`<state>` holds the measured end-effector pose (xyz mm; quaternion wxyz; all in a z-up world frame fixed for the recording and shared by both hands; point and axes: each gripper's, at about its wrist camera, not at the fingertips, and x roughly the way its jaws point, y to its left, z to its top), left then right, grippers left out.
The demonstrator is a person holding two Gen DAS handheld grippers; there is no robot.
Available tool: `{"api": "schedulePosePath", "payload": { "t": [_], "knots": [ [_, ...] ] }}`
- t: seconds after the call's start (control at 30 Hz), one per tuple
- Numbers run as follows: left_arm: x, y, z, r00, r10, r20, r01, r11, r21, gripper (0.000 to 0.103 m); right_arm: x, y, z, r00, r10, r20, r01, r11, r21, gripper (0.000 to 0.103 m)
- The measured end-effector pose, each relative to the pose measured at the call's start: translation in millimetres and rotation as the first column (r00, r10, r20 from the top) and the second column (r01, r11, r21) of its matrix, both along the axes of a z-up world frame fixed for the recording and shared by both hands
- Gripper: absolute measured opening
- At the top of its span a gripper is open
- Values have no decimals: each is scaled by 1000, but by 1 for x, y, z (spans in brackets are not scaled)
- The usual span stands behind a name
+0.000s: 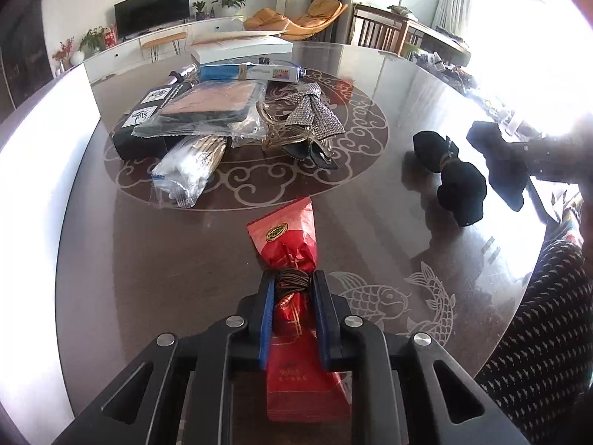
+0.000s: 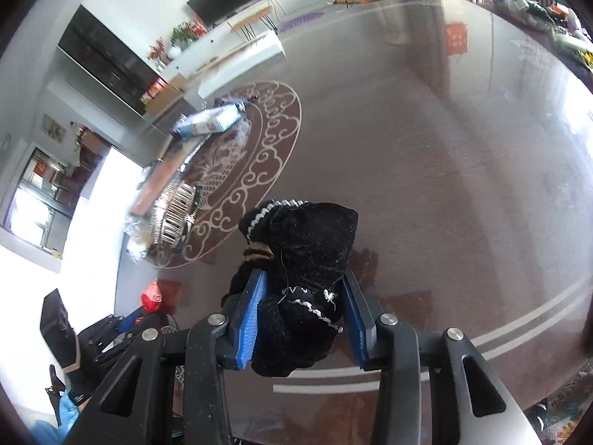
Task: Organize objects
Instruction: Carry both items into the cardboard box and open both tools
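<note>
My left gripper (image 1: 294, 278) is shut on a red foil packet (image 1: 287, 237) tied with brown cord, held low over the dark round table (image 1: 185, 259). My right gripper (image 2: 302, 278) is shut on a black velvet bundle (image 2: 307, 244) with silver trim and holds it above the table. In the left wrist view a black velvet bow (image 1: 450, 178) lies on the table at the right, with the right gripper's black bundle (image 1: 498, 159) just beyond it. The red packet also shows at the lower left of the right wrist view (image 2: 152, 296).
A pile sits on the table's patterned centre: a black box (image 1: 148, 122), a bagged brown pad (image 1: 211, 102), a blue-white box (image 1: 252, 72), a clear bag of white items (image 1: 185, 170), a rhinestone bow (image 1: 315, 118). A white box (image 1: 241, 46) lies at the far edge.
</note>
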<state>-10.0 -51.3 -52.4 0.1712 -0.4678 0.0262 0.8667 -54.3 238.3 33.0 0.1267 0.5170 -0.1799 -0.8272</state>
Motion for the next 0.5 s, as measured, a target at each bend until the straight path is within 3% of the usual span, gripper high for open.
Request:
{"api": "schedulePosePath", "payload": {
  "t": [0.2, 0.33, 0.5],
  "knots": [
    [2, -7, 11, 1000, 10, -17, -9, 997, 82, 19, 23, 20, 17, 995, -39, -92, 26, 991, -133, 41],
    [6, -14, 27, 999, 23, -43, -17, 990, 138, 19, 29, 24, 28, 990, -58, -131, 40, 990, -138, 41],
    [17, -33, 63, 996, 50, -78, -32, 975, 220, 19, 34, -3, 49, 986, -7, -164, -11, 994, -107, 41]
  ]
}}
